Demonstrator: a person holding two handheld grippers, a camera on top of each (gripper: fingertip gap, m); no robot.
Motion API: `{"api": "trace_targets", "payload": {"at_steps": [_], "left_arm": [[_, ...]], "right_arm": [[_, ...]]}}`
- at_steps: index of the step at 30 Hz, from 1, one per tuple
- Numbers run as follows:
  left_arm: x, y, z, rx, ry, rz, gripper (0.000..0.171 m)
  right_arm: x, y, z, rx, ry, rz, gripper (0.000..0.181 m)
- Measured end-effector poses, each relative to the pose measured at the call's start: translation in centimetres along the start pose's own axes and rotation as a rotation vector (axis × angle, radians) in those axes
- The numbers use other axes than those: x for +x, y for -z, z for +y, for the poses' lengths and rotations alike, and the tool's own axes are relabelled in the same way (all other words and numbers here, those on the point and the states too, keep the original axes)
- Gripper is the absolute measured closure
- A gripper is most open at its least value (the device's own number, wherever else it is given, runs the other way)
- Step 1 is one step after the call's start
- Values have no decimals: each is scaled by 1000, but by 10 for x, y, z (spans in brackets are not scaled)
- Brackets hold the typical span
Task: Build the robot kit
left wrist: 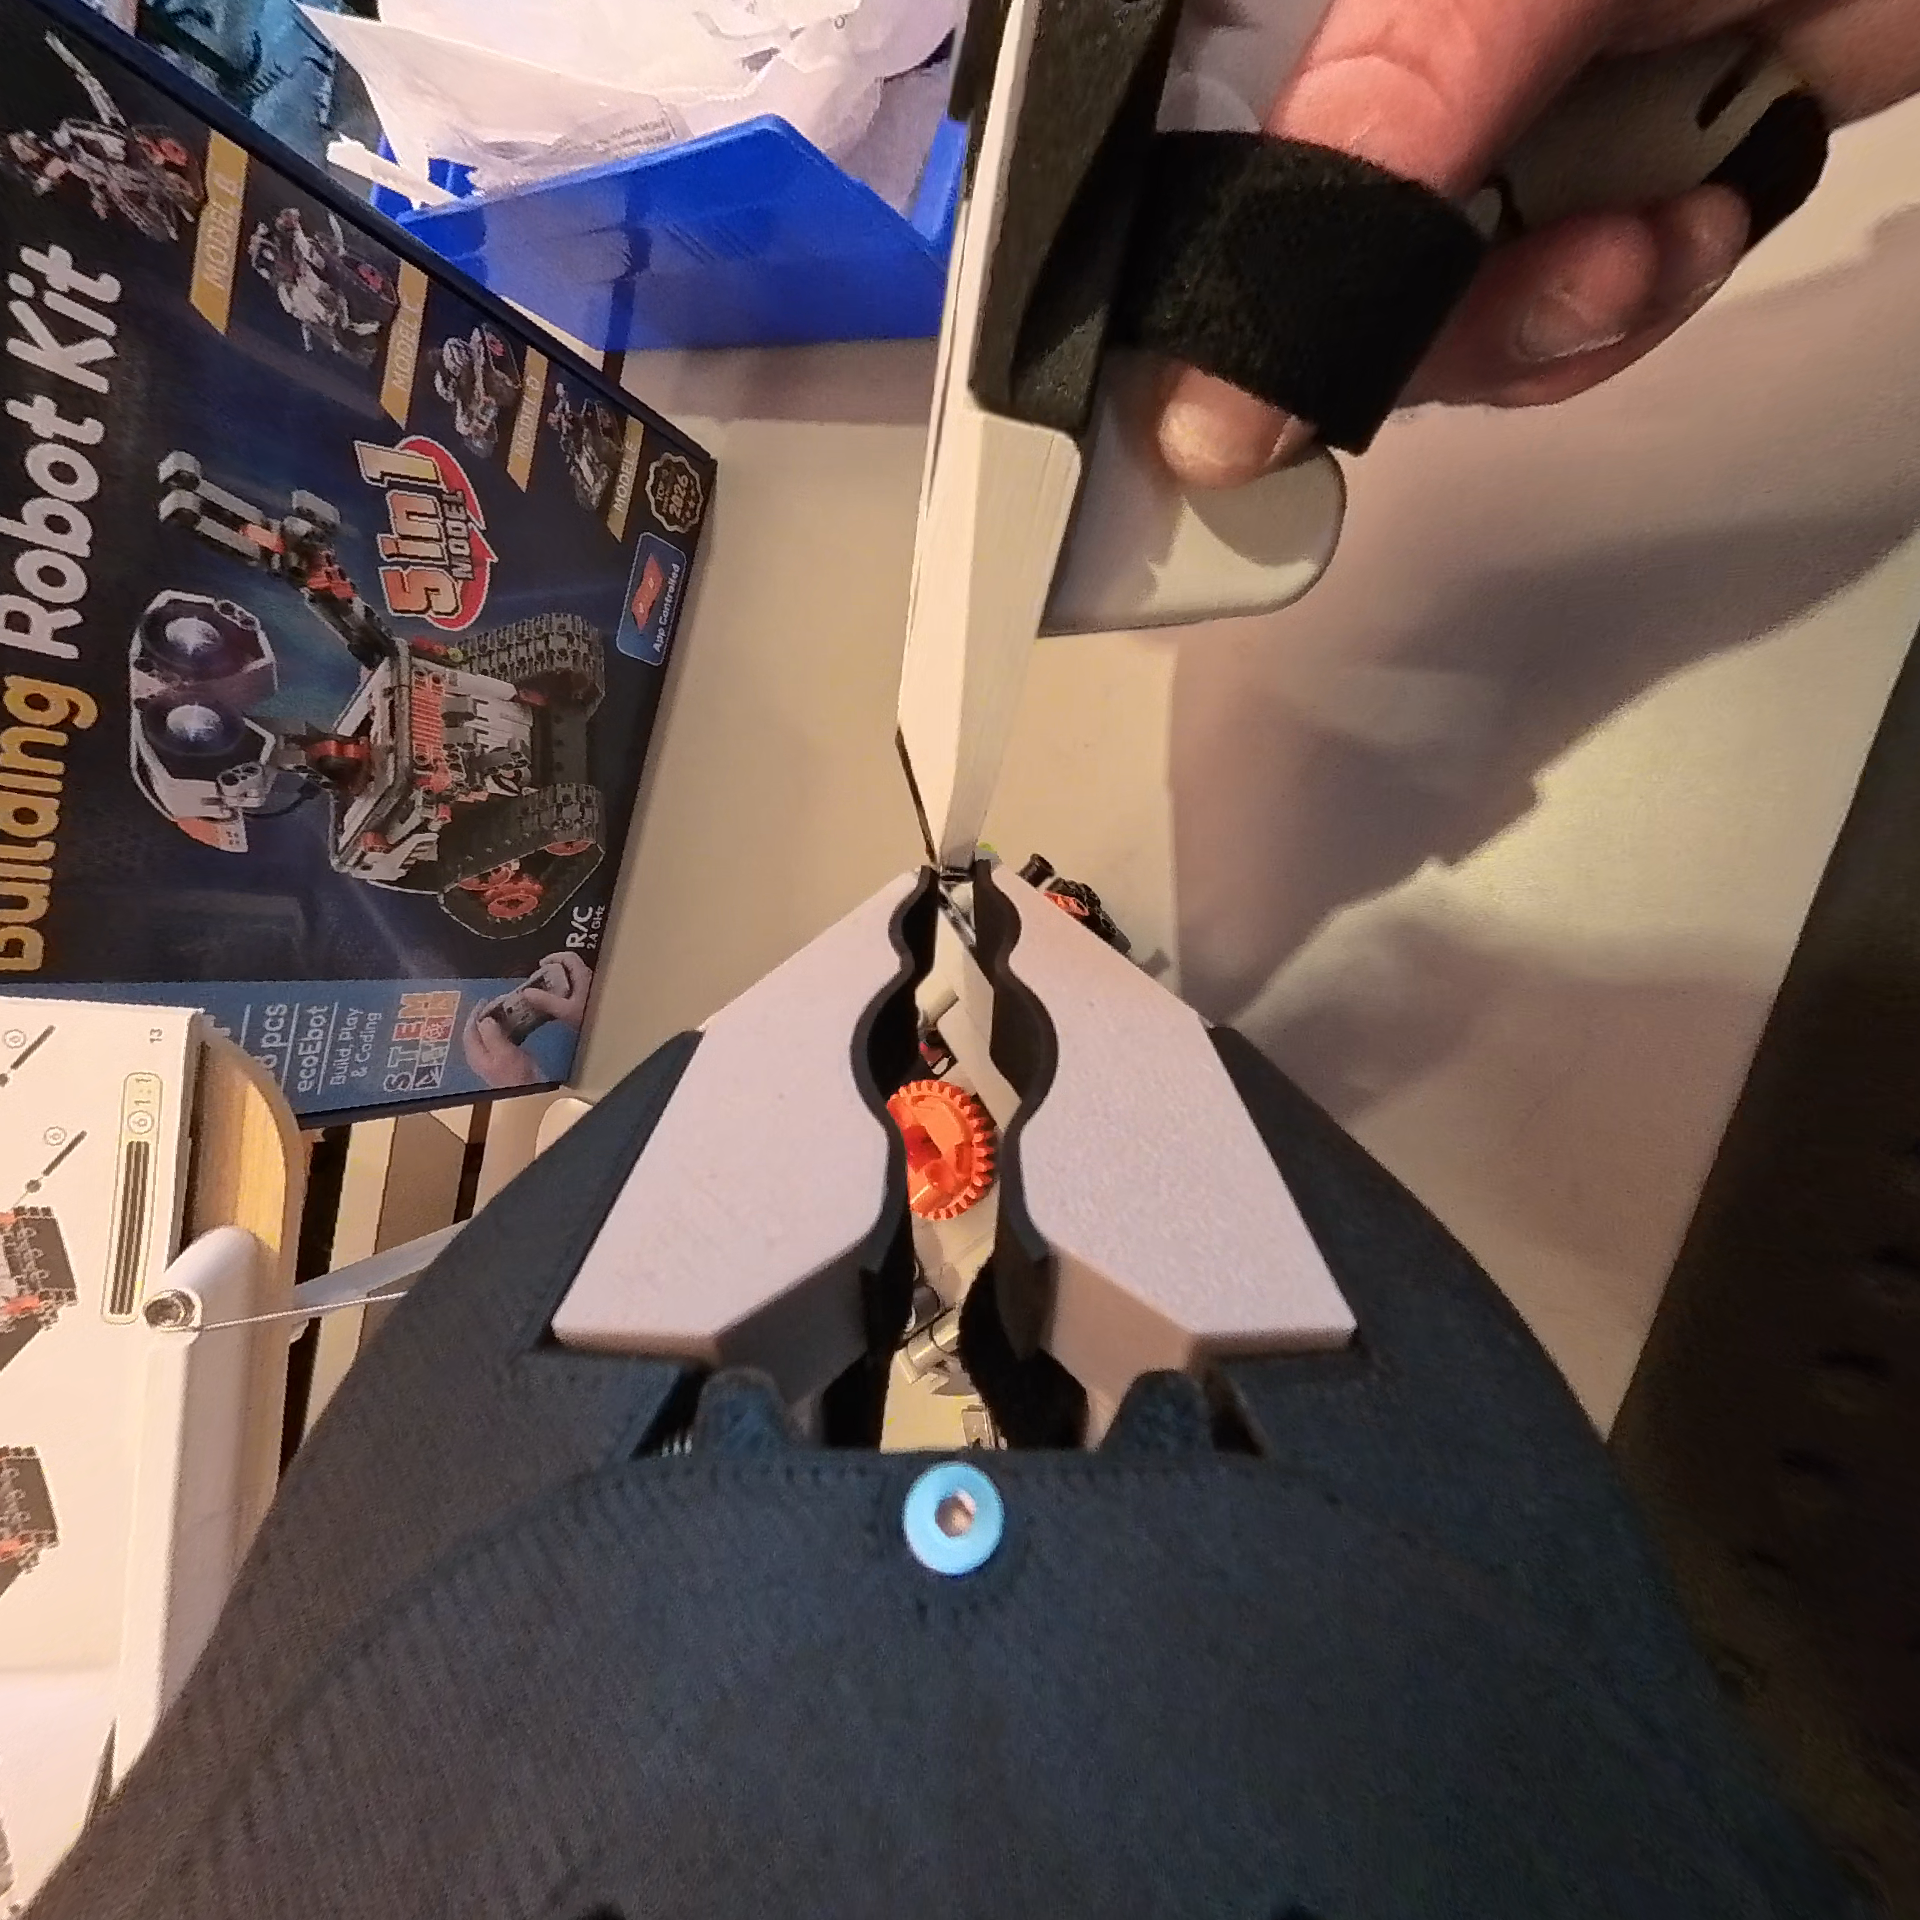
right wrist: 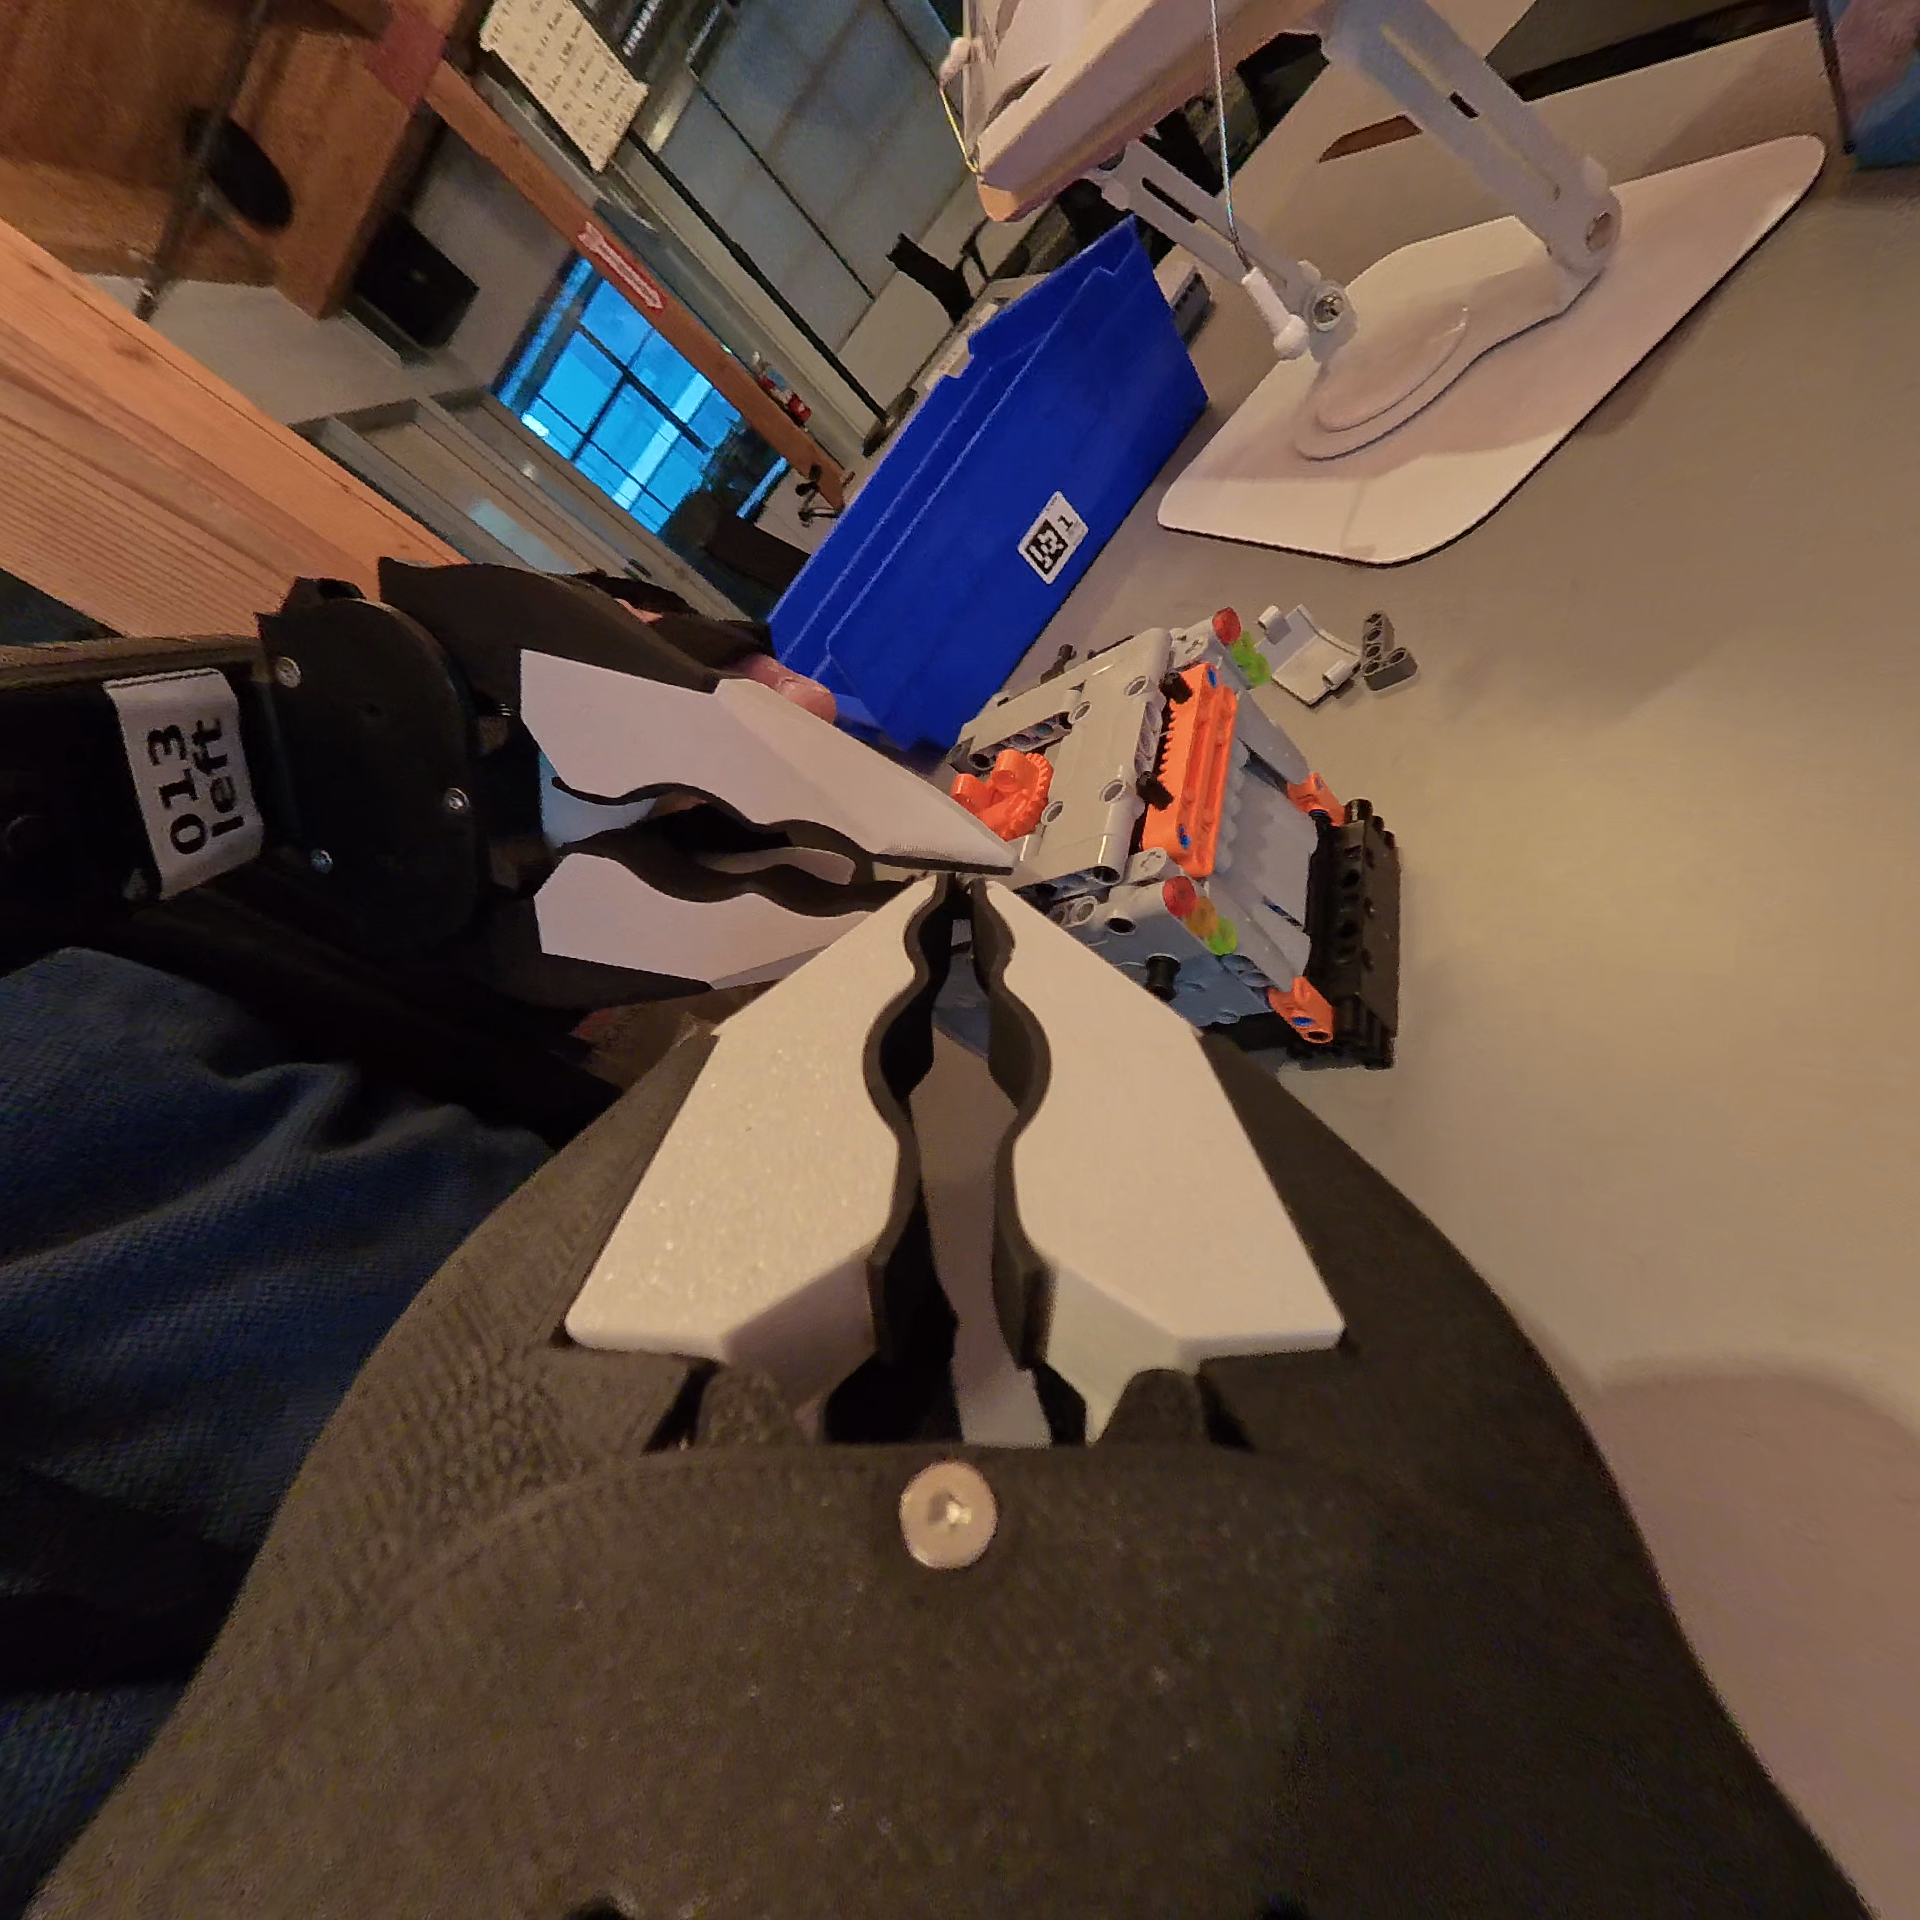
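My left gripper (left wrist: 948,888) has its jaws closed to a thin slit, the tips at the near left end of a grey, orange and black brick model (right wrist: 1164,821). An orange gear (left wrist: 940,1143) on the model shows through the jaw gap, and also in the right wrist view (right wrist: 1006,784). My right gripper (right wrist: 954,896) is shut too, its tips meeting the left gripper's tips (right wrist: 977,868). It comes down from above in the left wrist view (left wrist: 943,862), held by a hand (left wrist: 1507,208). I cannot make out anything pinched between the tips.
A blue bin (right wrist: 987,540) lies behind the model. A robot kit box (left wrist: 343,582) lies at the left. An instruction booklet (left wrist: 73,1299) rests on a white stand, whose base (right wrist: 1455,416) is at the back right. Loose grey pieces (right wrist: 1314,660) lie beyond the model. The orange gear (left wrist: 940,1143) is about equally far from each gripper, around 6 centimetres. Seen from the right wrist view (right wrist: 991,808) as well.
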State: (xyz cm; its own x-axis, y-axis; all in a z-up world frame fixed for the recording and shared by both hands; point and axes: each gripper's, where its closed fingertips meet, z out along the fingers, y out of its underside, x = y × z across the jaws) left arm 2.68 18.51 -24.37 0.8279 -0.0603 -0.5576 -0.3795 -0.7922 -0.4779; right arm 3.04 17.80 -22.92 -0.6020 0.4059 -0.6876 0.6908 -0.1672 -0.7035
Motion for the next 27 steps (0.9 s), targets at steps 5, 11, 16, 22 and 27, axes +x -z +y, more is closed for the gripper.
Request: {"api": "trace_targets", "payload": {"at_steps": [5,11,16,22,27], "left_arm": [[0,-1,0,-19,-23,-6,168],[-2,-2,0,-26,-34,-8,168],[-3,-2,-2,-2,-6,-2,167],[-3,0,-4,23,29,14,167],[-3,-1,-4,15,17,12,167]], "right_arm": [[2,-1,1,-49,82,109,180],[2,0,-1,-35,98,137,181],[2,2,-4,53,-29,-7,181],[0,4,-5,123,-128,-144,181],[0,4,-5,104,-93,-98,181]]}}
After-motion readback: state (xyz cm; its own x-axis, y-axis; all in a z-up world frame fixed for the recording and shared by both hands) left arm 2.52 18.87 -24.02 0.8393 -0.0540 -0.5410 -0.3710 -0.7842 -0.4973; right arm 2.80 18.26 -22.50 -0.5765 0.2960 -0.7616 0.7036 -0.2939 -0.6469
